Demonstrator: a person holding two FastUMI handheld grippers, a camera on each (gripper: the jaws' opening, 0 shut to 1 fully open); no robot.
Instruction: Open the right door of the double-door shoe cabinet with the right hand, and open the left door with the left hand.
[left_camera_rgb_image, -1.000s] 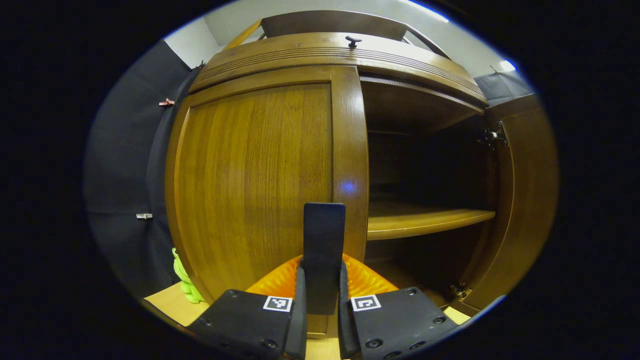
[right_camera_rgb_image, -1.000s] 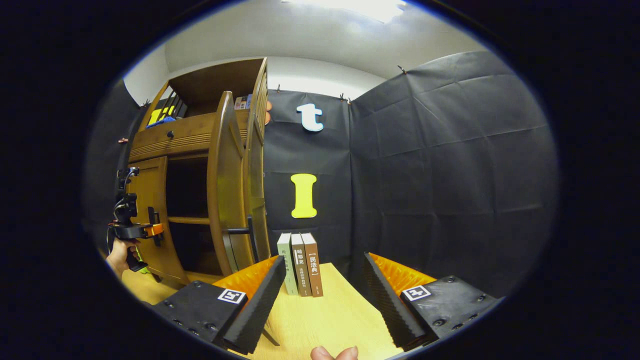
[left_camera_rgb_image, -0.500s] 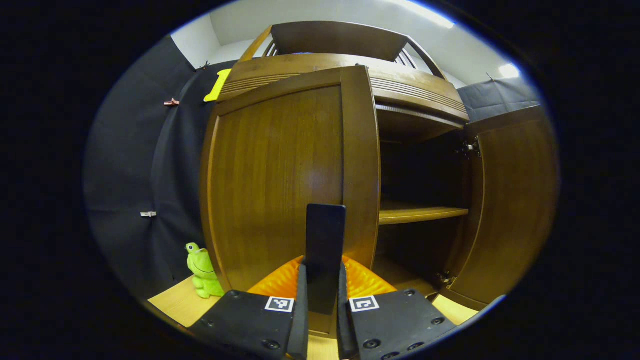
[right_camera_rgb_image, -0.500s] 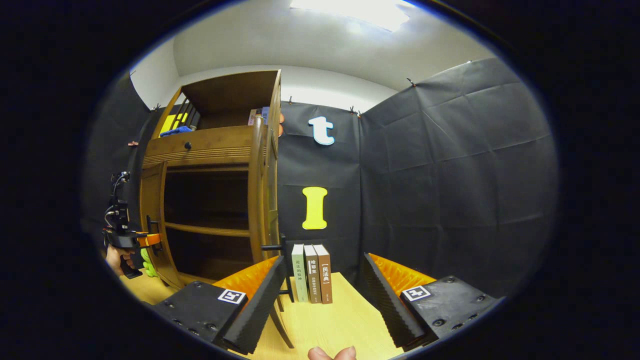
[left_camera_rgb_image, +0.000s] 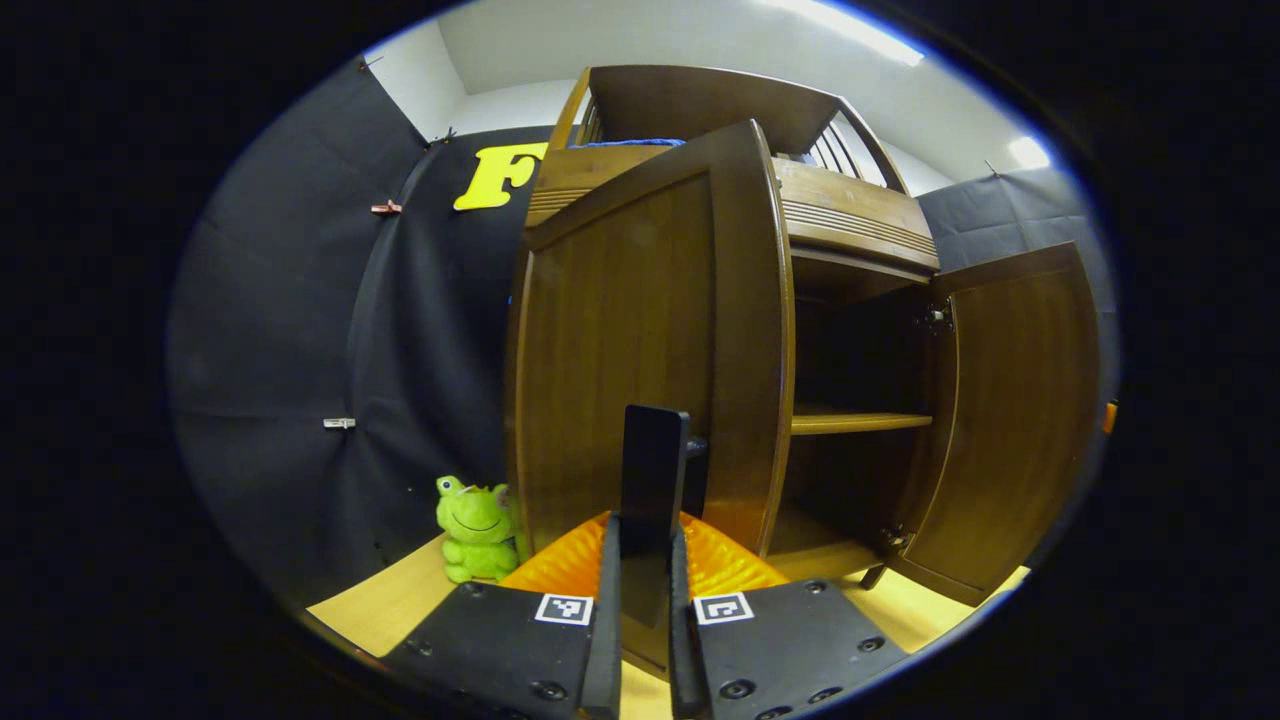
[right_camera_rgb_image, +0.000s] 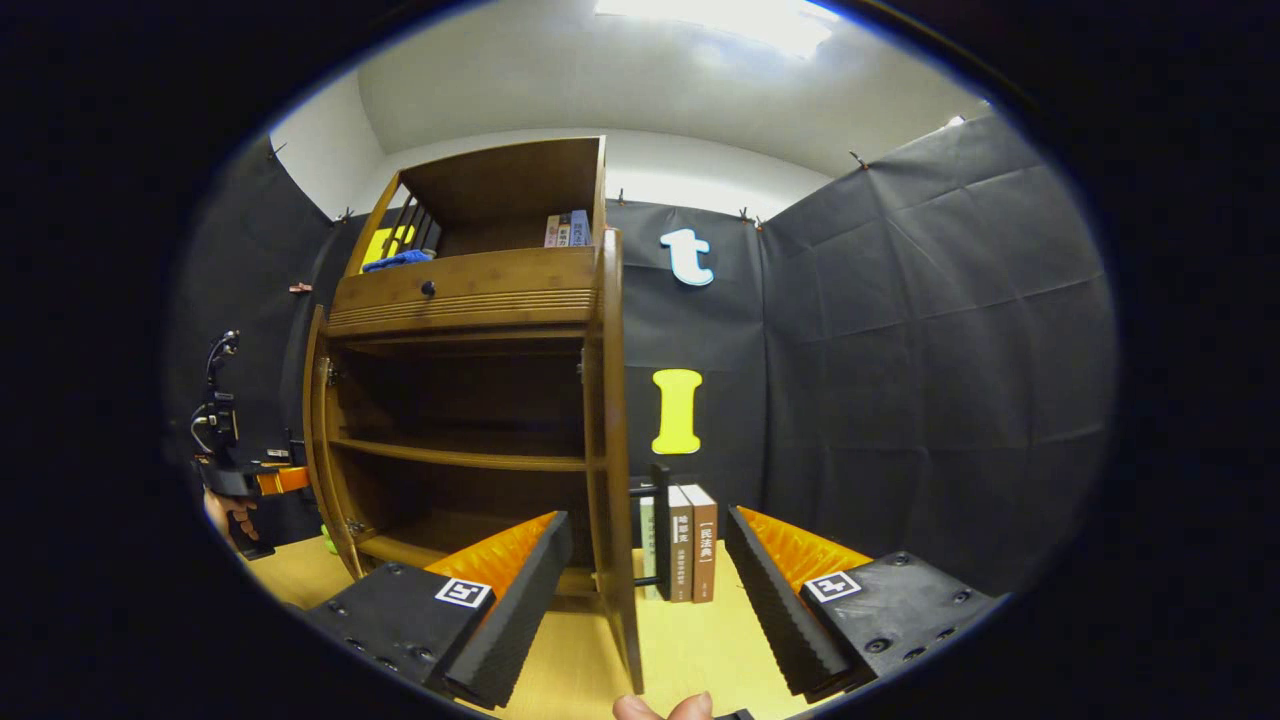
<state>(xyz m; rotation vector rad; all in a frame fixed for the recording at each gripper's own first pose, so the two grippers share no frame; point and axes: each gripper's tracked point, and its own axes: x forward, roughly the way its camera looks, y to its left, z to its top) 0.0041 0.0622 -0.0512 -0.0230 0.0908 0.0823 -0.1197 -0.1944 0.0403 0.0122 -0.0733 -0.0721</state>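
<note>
Shoe cabinet (right_camera_rgb_image: 460, 300) stands on the wooden table (right_camera_rgb_image: 690, 650) against the black booth wall, both doors swung out. Left door (left_camera_rgb_image: 650, 340) stands partway open, its outer face toward the left gripper's camera. Right door (left_camera_rgb_image: 1010, 420) is open wide, inner face and hinges visible in the left gripper view; in the right gripper view it appears edge-on (right_camera_rgb_image: 612, 450), with its dark handle (right_camera_rgb_image: 655, 530) sticking out to the side.

Left gripper (left_camera_rgb_image: 645, 620): jaws closed on the left door's handle (left_camera_rgb_image: 655, 470), a dark vertical bar, fingers pressing it from both sides. The right gripper view shows that same gripper far off at the left (right_camera_rgb_image: 235, 470), with a hand (right_camera_rgb_image: 225, 515) underneath holding it.

Right gripper (right_camera_rgb_image: 648, 580): jaws wide apart, holding nothing. The right door's edge sits between the fingers in the picture; probably further away than the tips, but depth is hard to judge here.

Inside the cabinet: one shelf (right_camera_rgb_image: 460, 455) across the middle, dark interior. A drawer with a small knob (right_camera_rgb_image: 428, 289) above the doors, and an open top compartment with a few books (right_camera_rgb_image: 565, 230) and a blue item (right_camera_rgb_image: 400, 260).

Green frog toy (left_camera_rgb_image: 475, 530) sits on the table just beside the left door's hinge side. Three upright books (right_camera_rgb_image: 685, 545) stand on the table behind the right door, near the wall.
</note>
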